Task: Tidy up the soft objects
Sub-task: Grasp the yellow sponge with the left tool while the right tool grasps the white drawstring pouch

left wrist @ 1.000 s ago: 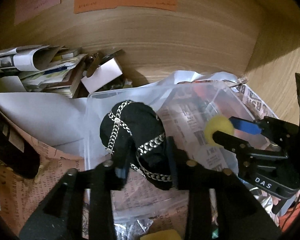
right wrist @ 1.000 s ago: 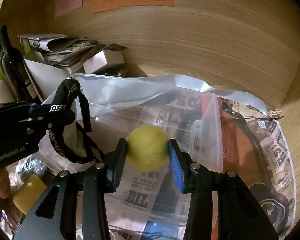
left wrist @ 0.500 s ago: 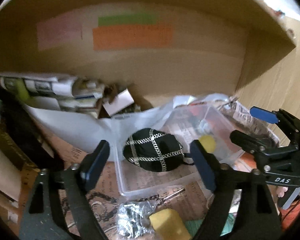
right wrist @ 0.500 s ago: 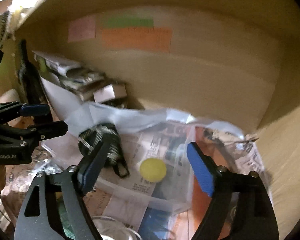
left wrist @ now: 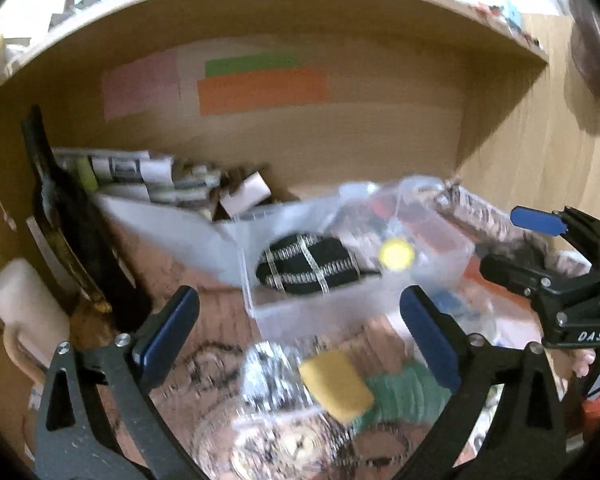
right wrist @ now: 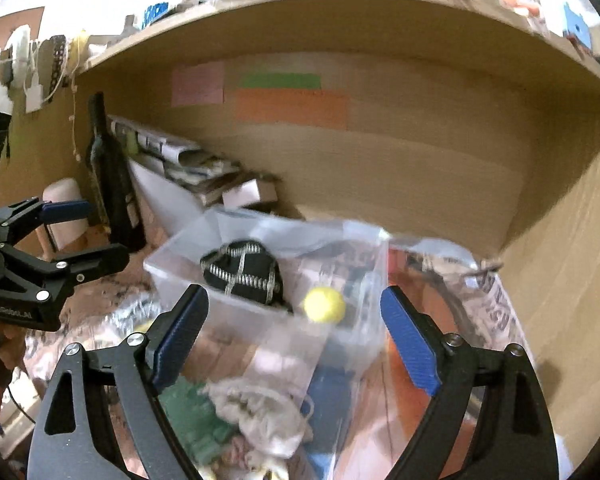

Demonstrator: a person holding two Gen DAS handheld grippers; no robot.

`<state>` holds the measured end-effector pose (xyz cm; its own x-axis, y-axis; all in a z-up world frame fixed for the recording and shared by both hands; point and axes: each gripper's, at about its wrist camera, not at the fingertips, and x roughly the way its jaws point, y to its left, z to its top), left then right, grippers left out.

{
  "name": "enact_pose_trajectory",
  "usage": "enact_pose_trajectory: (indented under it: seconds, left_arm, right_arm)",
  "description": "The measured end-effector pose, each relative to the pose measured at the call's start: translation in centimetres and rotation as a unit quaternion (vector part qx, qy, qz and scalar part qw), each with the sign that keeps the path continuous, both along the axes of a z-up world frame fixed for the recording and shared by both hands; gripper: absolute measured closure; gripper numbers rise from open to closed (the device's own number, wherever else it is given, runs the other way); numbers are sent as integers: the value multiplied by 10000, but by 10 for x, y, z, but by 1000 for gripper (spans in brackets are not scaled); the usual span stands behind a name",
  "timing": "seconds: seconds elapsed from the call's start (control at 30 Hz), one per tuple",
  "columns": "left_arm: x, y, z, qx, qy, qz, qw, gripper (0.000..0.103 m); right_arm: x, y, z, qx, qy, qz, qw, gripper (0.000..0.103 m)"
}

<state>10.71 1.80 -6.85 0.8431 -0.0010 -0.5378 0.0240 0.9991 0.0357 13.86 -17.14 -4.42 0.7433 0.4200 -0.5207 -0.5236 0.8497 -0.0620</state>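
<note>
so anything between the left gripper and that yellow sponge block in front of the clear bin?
Nothing visible. The yellow sponge block lies exposed beside crinkled silver foil, between and below the open left gripper.

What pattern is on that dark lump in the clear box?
Black pouch crossed by silvery chain-like bands; clearest in the left wrist view.

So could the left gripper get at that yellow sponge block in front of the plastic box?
Probably yes. The left gripper is open and empty, and the yellow sponge block lies uncovered just below it, outside the clear box, beside a green cloth.
</note>
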Motion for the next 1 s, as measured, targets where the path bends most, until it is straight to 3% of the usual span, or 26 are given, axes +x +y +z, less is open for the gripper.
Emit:
enact_pose_trajectory:
  seconds: [0.27, 0.43, 0.57, 0.67, 0.9, 1.0]
  left_arm:
    - [-5, -12, -45, -326, 512, -152, 9980, 2]
    - [-2, -14, -60, -484, 746, -257, 9957, 31]
    - [0, -16, -68, -522, 853, -269, 9946, 44]
    - [2, -13, -74, -578, 964, -228, 9934, 59]
    - [-3, -12, -77, -682, 886, -203, 9935, 69]
    - [-6, -14, -69, -660, 758, -248, 9946, 71]
  right_arm:
    - [-5, -7, -39, 26, 716, -70, 9974, 16]
    - [-4, -10, -63, 4, 1167, -48, 9932, 19]
    - [-1, -12, -71, 134, 1449, 15, 9894, 33]
    - [-2, -12, -74, 173, 1519, 51, 9882, 43]
    - [-4, -11, -76, 177, 1497, 146, 9885, 74]
    - [-5, -11, -74, 185, 1425, 95, 9896, 80]
